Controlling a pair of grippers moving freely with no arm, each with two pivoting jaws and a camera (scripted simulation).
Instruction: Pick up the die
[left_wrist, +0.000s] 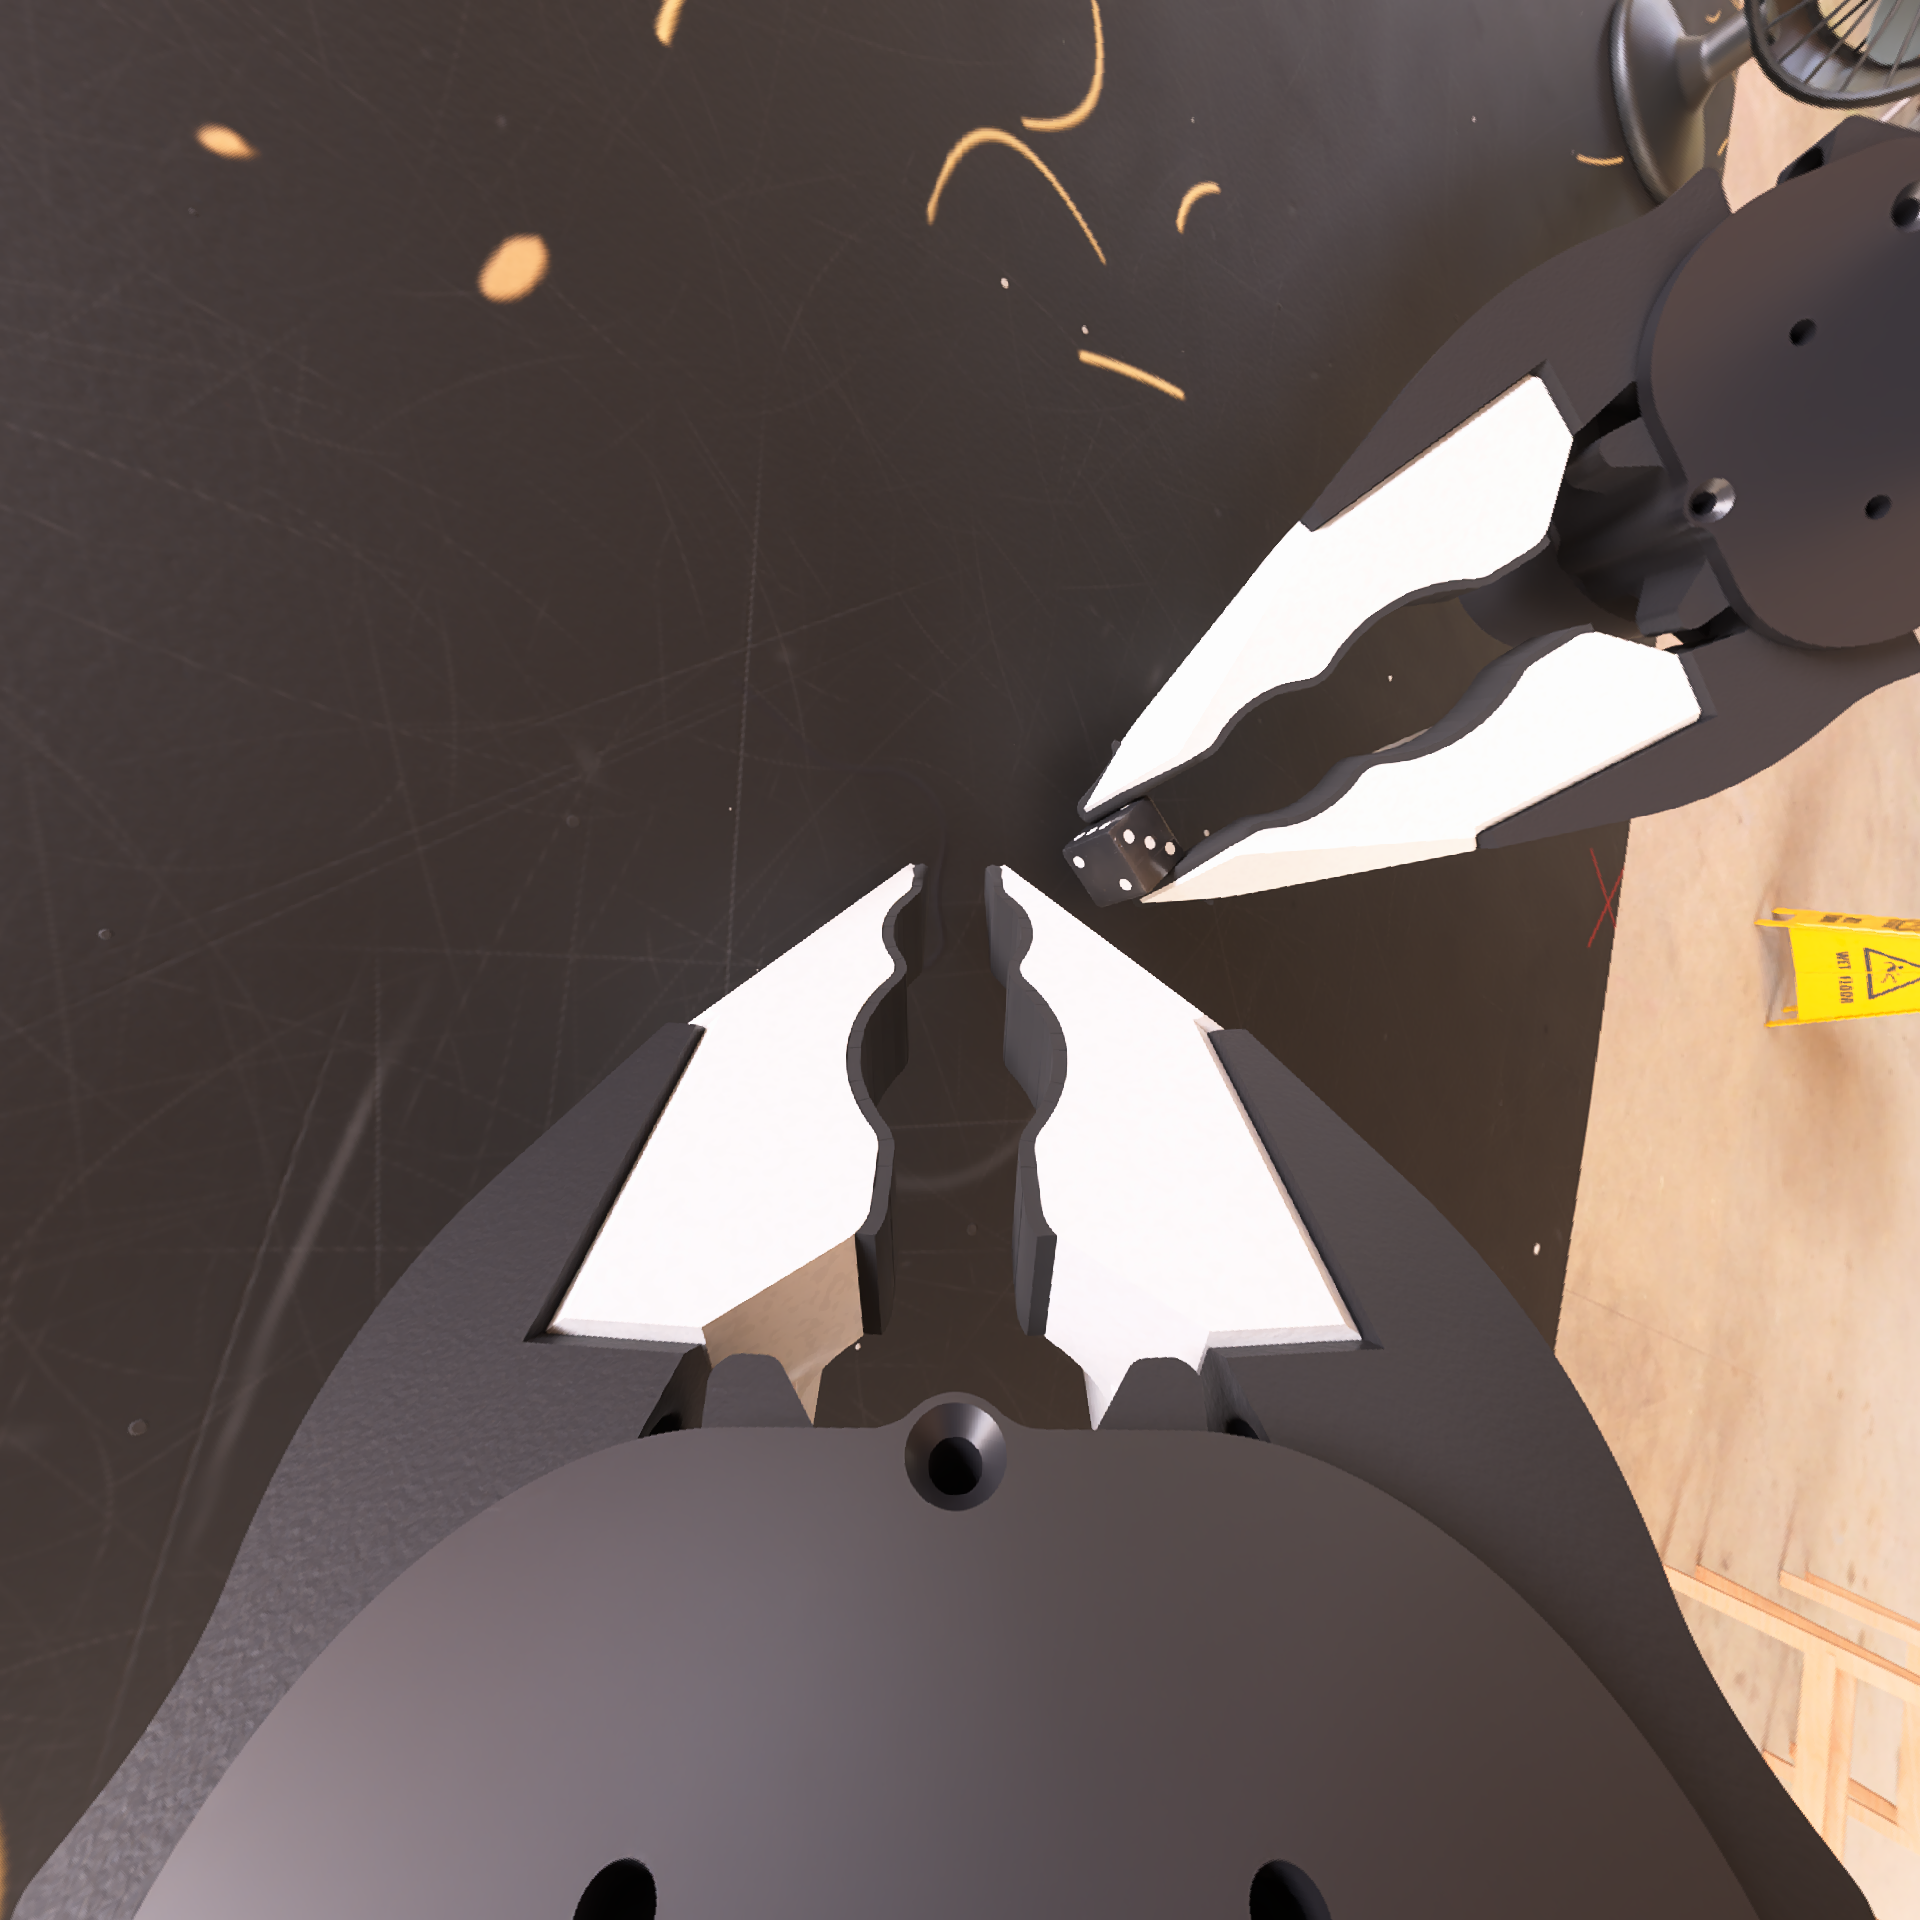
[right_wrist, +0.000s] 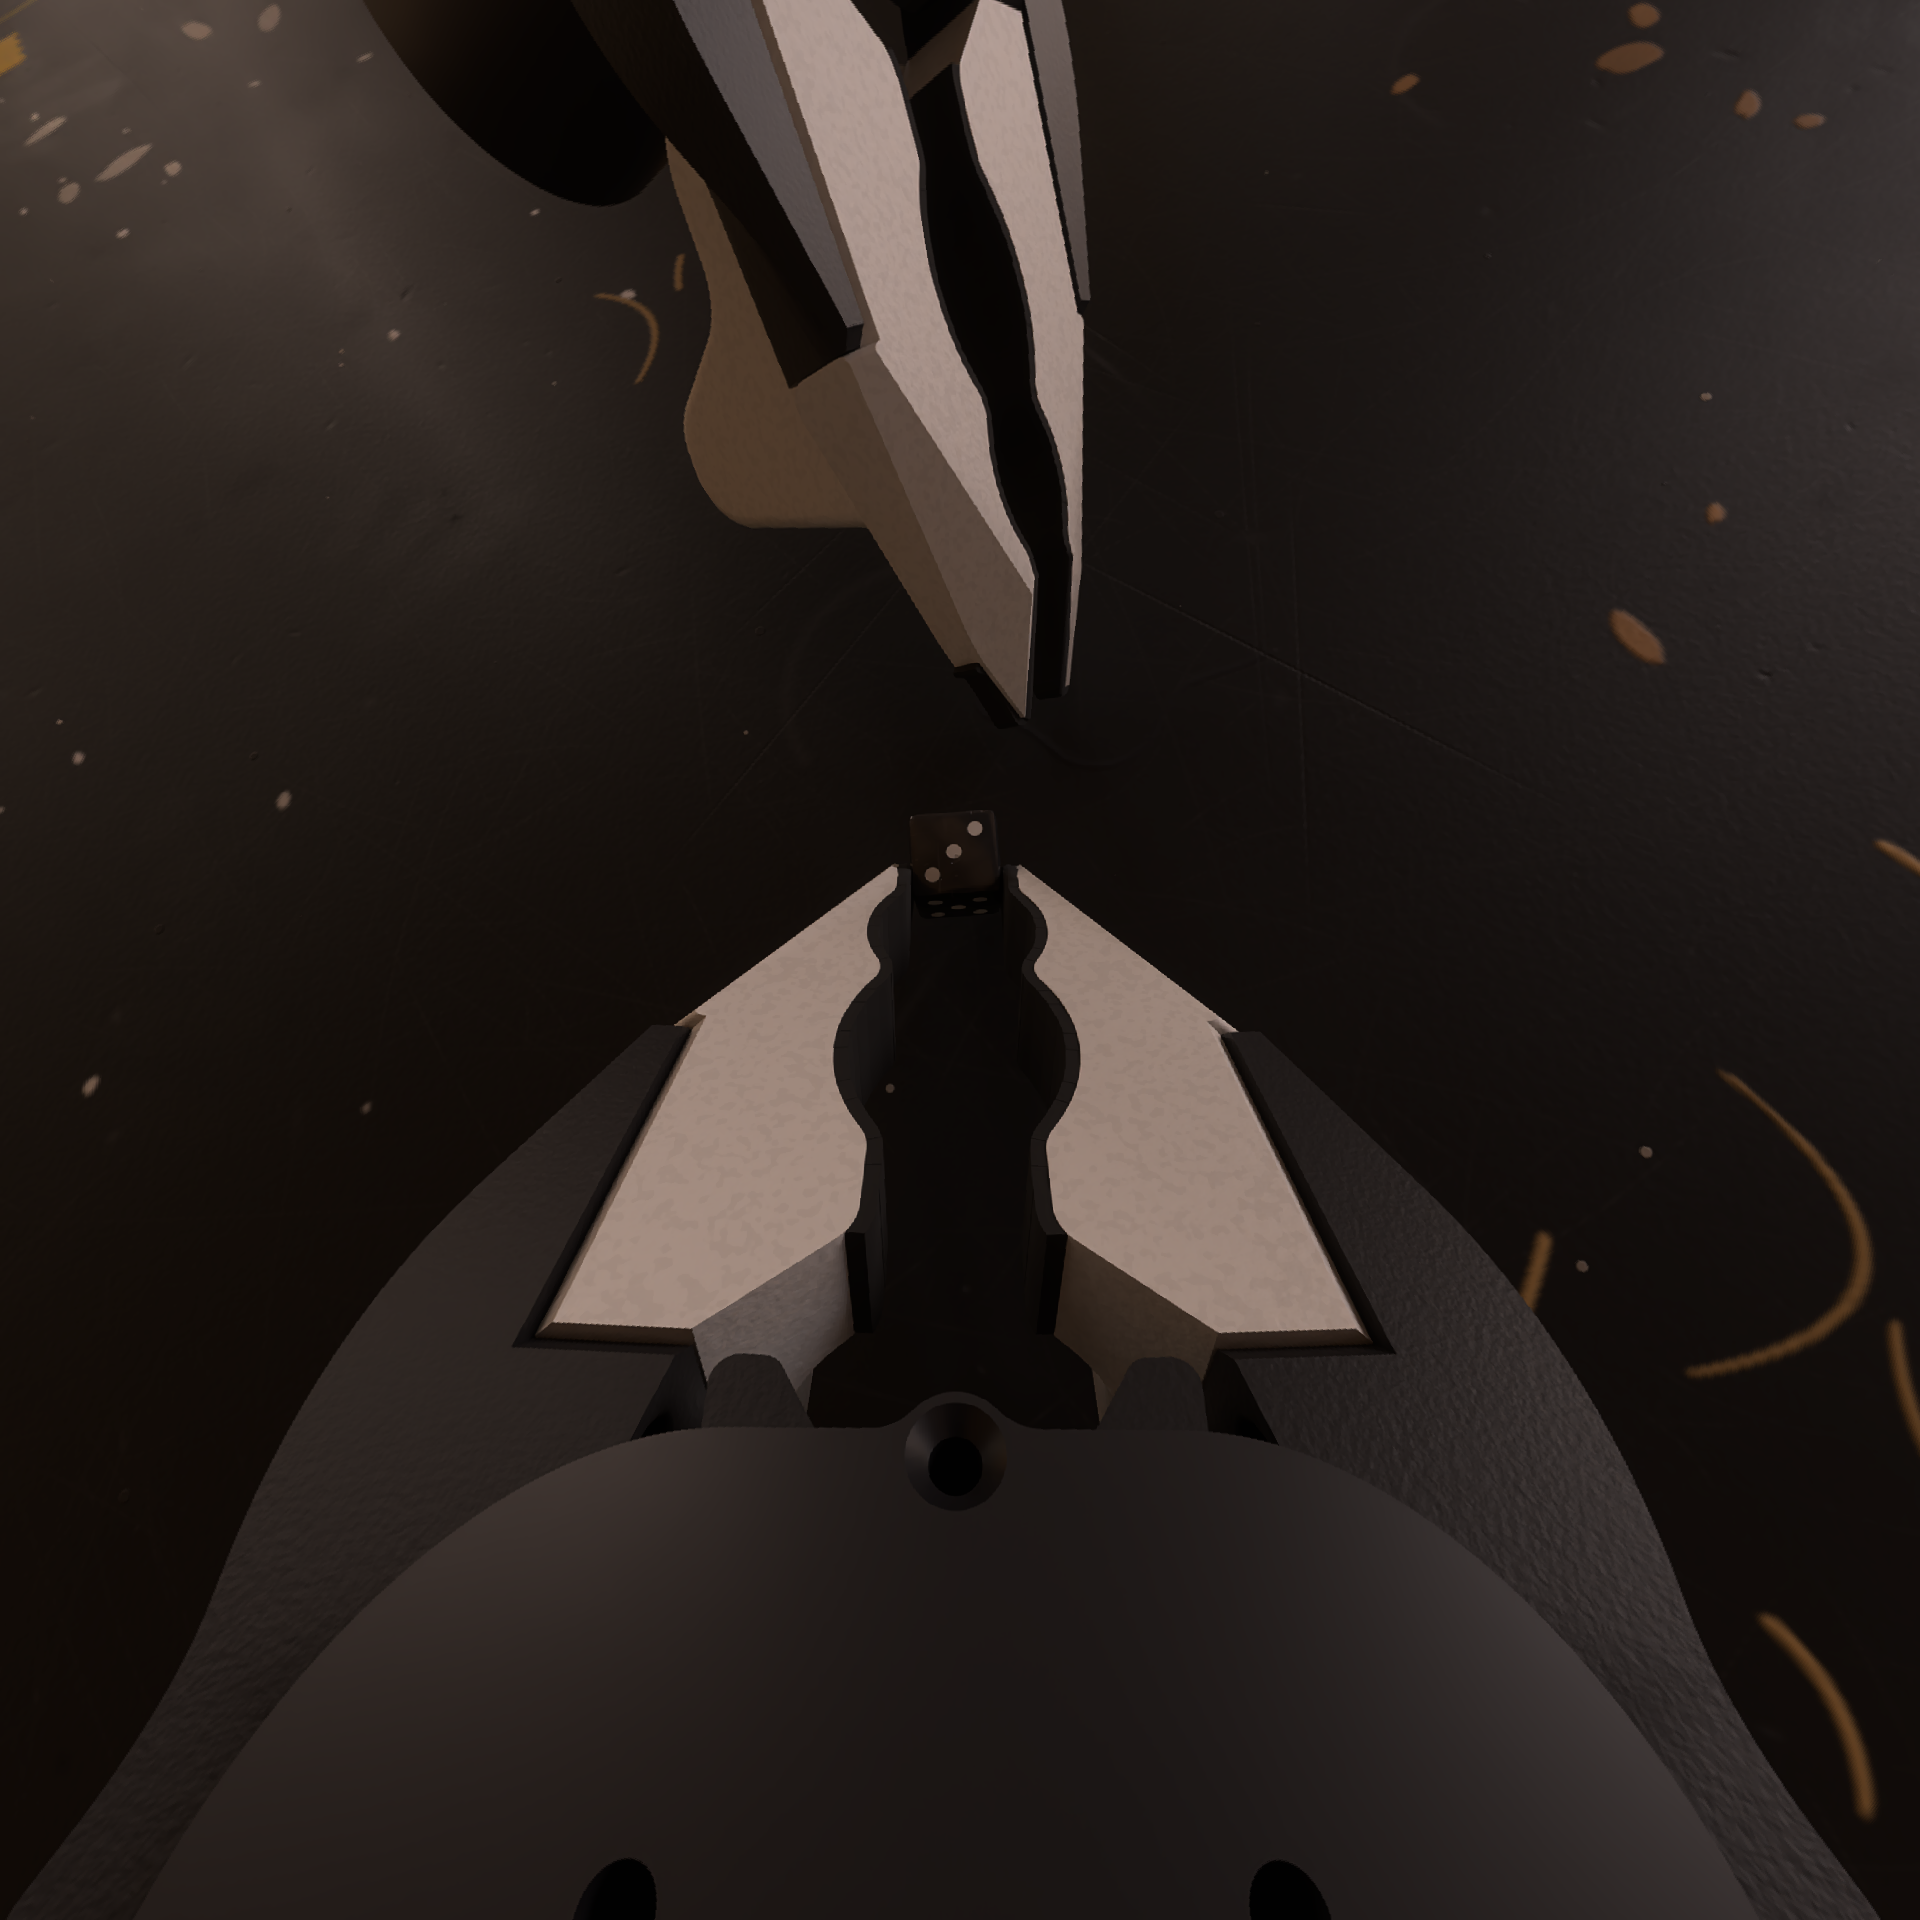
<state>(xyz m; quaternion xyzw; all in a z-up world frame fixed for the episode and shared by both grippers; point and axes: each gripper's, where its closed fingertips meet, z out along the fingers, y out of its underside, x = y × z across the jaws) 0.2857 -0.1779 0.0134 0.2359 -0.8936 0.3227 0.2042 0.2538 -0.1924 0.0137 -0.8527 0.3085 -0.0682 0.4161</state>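
A small black die (left_wrist: 1127, 857) with white pips sits between the fingertips of my right gripper (left_wrist: 1120, 854), which comes in from the upper right over the dark table (left_wrist: 416, 623). In the right wrist view the die (right_wrist: 954, 847) is pinched at the very tips of the right gripper (right_wrist: 954, 875). I cannot tell whether it is off the table. My left gripper (left_wrist: 956, 871) is empty, its jaws almost together with a narrow gap, its tips just left of the die. It also shows in the right wrist view (right_wrist: 1039, 701), pointing down just beyond the die.
The black tabletop bears tan scratches and specks. Its right edge (left_wrist: 1600, 1039) runs close to the die, with wooden floor beyond. A yellow floor sign (left_wrist: 1844, 966) and a fan base (left_wrist: 1662, 94) stand on the floor to the right.
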